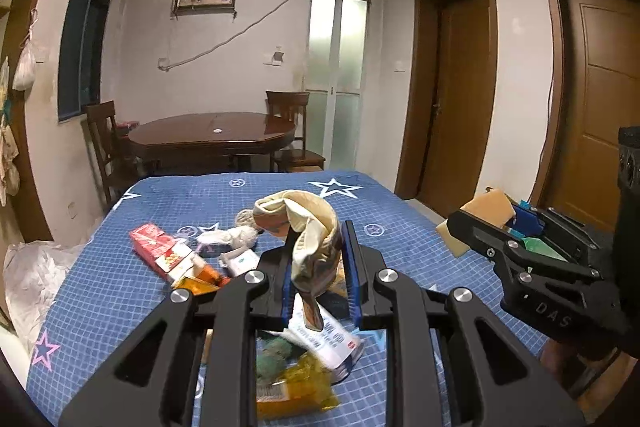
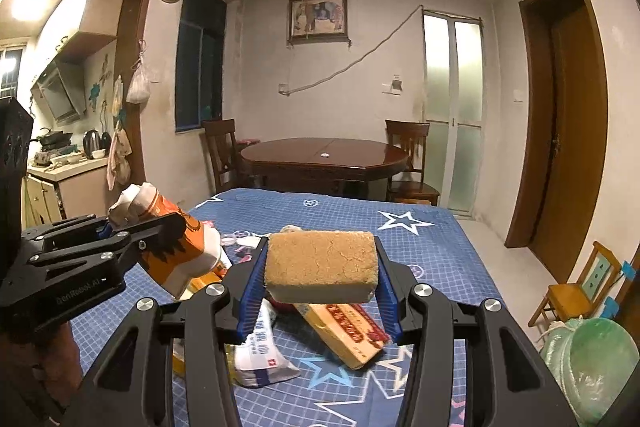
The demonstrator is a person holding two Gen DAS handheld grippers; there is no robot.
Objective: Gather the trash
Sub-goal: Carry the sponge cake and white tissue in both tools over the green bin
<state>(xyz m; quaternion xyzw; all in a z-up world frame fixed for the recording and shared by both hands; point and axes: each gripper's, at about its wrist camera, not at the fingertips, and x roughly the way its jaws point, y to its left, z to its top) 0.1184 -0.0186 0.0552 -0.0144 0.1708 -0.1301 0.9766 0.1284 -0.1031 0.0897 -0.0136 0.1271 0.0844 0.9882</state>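
"DAS" on the right gripper (image 1: 486,225) body, packet print too blurred to read

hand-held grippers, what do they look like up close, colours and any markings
Both match: the left hand-held gripper and the right hand-held gripper have matte black linkage arms with triangular cut-outs, round silver pivot bolts, and ribbed blue pads on the fingers. Faint embossed lettering runs along each body's side. No cables or sleeves show.

Rough, porous sponge (image 2: 321,264); crumpled paper cup (image 1: 308,243); matt checked cloth sheet (image 1: 120,283); glossy wooden table (image 2: 324,155); shiny yellow plastic wrapper (image 1: 296,387).
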